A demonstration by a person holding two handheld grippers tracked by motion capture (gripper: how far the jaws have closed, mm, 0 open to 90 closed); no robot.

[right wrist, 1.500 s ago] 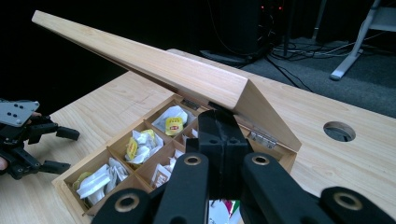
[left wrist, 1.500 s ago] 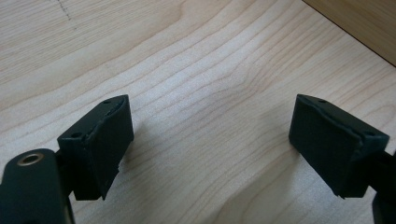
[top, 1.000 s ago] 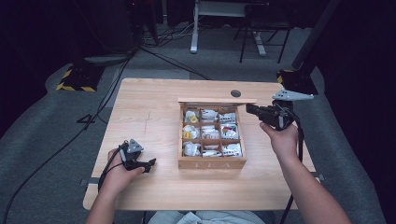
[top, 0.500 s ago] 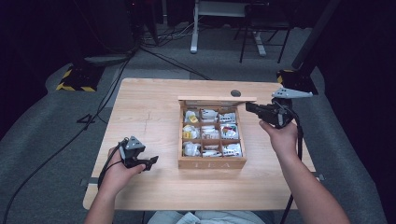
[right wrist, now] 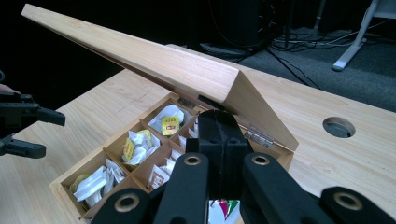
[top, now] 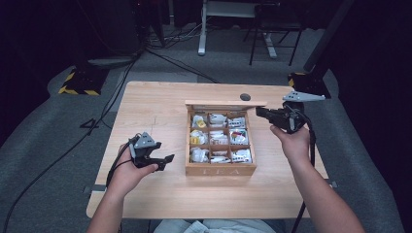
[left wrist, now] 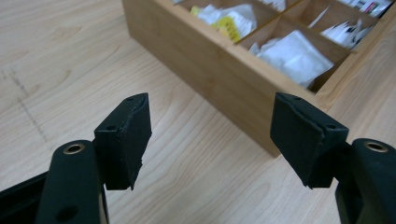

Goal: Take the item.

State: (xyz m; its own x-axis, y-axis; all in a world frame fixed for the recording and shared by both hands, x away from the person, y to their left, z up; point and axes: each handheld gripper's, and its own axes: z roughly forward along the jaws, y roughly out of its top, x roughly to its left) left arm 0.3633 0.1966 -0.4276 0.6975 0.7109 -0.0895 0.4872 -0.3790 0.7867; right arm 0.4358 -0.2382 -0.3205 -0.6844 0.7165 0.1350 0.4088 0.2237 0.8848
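A wooden tea box (top: 221, 169) stands in the middle of the table, its compartments full of white tea bags (top: 217, 138). Its lid (top: 226, 103) is raised at the back and slants over the box in the right gripper view (right wrist: 154, 60). My left gripper (top: 165, 160) hovers left of the box's front corner, open; its jaws have just been closing a little and nothing is between them (left wrist: 212, 121). My right gripper (top: 260, 112) is shut at the box's far right corner, its tip (right wrist: 219, 123) just under the lid's edge. Whether it touches the lid I cannot tell.
The table (top: 155, 111) has a round cable hole (top: 245, 97) behind the box. Black cables trail from both grippers. The floor around is dark grey, with chair legs and a stand (top: 201, 48) beyond the far edge.
My left gripper has risen off the table and drifted slightly toward the box. The right gripper and the lid have stayed where they were.
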